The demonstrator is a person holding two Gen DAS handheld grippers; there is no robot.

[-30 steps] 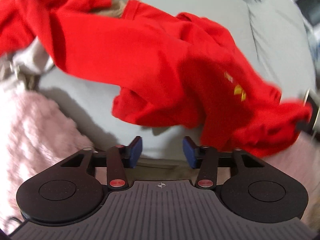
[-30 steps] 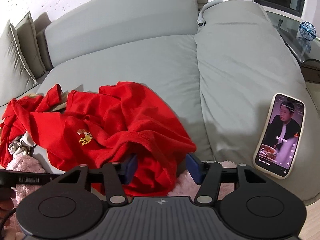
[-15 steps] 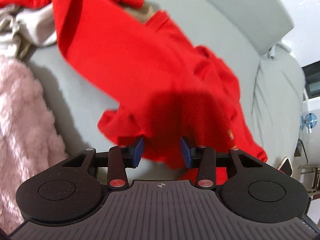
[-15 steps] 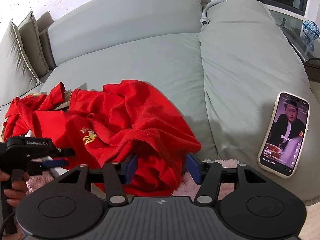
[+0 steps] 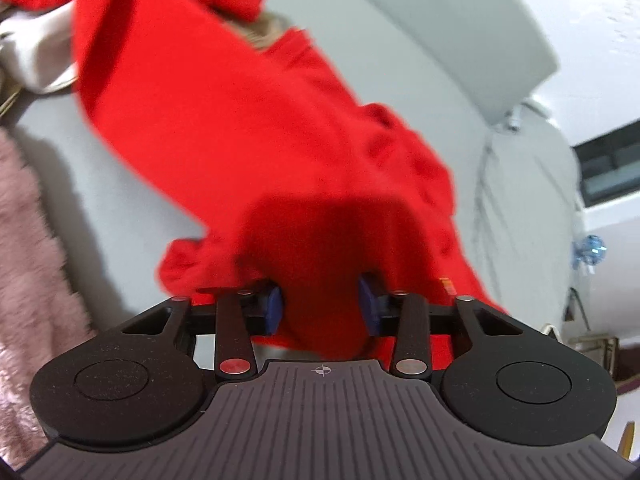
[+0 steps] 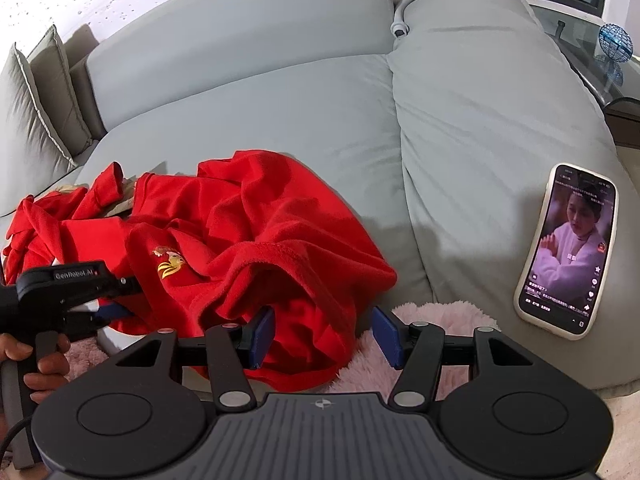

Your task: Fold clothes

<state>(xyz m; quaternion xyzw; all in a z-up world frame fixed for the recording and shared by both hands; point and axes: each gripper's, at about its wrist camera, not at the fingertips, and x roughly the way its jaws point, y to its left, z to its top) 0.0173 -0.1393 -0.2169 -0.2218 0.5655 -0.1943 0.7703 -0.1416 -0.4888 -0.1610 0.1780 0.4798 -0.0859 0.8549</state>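
Observation:
A crumpled red garment (image 6: pixel 256 248) with a small gold bird emblem (image 6: pixel 170 266) lies on the grey sofa seat (image 6: pixel 280 120). My right gripper (image 6: pixel 325 336) is open at its near hem, and a fold of red cloth sits between the blue pads, closer to the left one. My left gripper (image 5: pixel 320 308) is also open, with a bunch of the red garment (image 5: pixel 248 128) lying between its pads. In the right wrist view the left gripper (image 6: pixel 122 298) reaches into the garment's left edge, held by a hand (image 6: pixel 40 368).
A phone (image 6: pixel 568 252) with a lit screen leans on the right seat cushion. A pink fluffy blanket (image 6: pixel 436 316) lies along the sofa's front edge. More red and pale clothes (image 6: pixel 60 208) are piled at the left. A glass side table (image 6: pixel 600 40) stands far right.
The left gripper has pushed forward into the red garment, so cloth now lies between its open pads. The right gripper has barely moved.

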